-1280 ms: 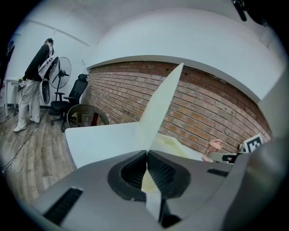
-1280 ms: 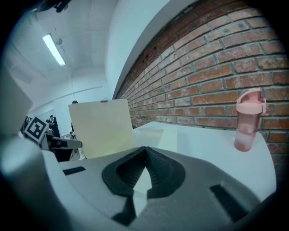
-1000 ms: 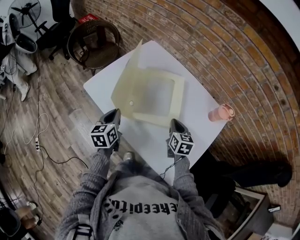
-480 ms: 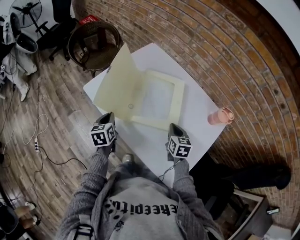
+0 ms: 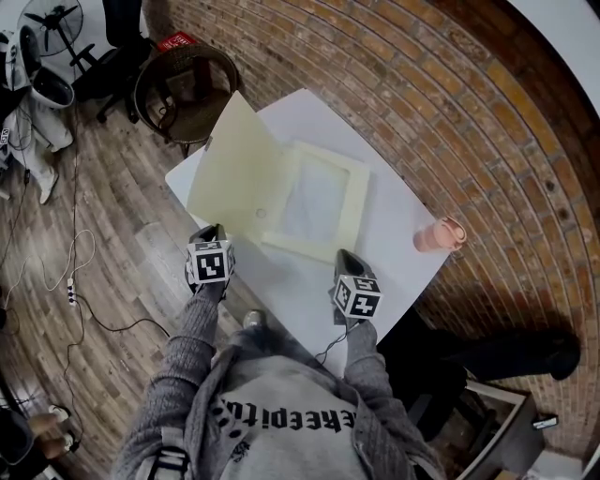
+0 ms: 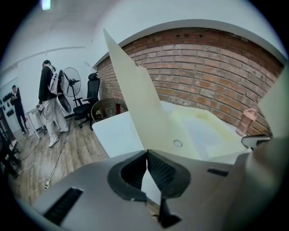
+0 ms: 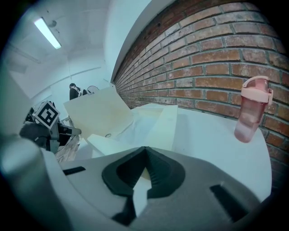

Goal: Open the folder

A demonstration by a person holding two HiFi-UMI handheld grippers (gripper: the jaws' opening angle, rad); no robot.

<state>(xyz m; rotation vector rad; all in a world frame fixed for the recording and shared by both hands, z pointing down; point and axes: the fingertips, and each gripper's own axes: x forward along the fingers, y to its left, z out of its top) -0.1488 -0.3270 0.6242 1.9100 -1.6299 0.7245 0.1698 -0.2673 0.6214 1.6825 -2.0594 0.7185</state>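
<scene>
Wearer: 1 person in a grey knit sweater (image 5: 272, 412), 2 forearms stretched forward, 1 gripper in each hand.
Marker cubes: 2, 1 riding on each gripper, black-and-white squares facing up.
Left gripper (image 5: 214, 232): at the table's near-left edge, jaws pressed together on the lower edge of the folder's raised cover.
Right gripper (image 5: 344, 255): over the table, just beside the folder's near-right corner, jaw tips meeting with nothing between them.
Table: 1 white rectangular table (image 5: 394, 211), set cornerwise to the person.
Folder: 1 cream plastic folder (image 5: 354, 202), open in the middle of the table, its base lying flat with 3 flaps folded in around a paler centre.
Cover: 1 cover (image 5: 234, 169), tilted up on the folder's left side and leaning out over the table's left edge.
Snap: 1 round snap button (image 5: 262, 214) near the cover's lower edge.
Bottle: 1 pink translucent drinking bottle (image 5: 437, 234), near the table's right corner, well apart from the folder.
Wall: 1 red brick wall (image 5: 422, 84) just behind the table.
Chair: 1 dark round-backed chair (image 5: 187, 84) past the table's far-left corner.
Fan: 1 standing fan (image 5: 52, 19), farther off on the wood floor.
People: 2 in the left gripper view, 1 standing figure (image 6: 47, 90) beside the fan and 1 smaller figure (image 6: 17, 106) at the far left.
</scene>
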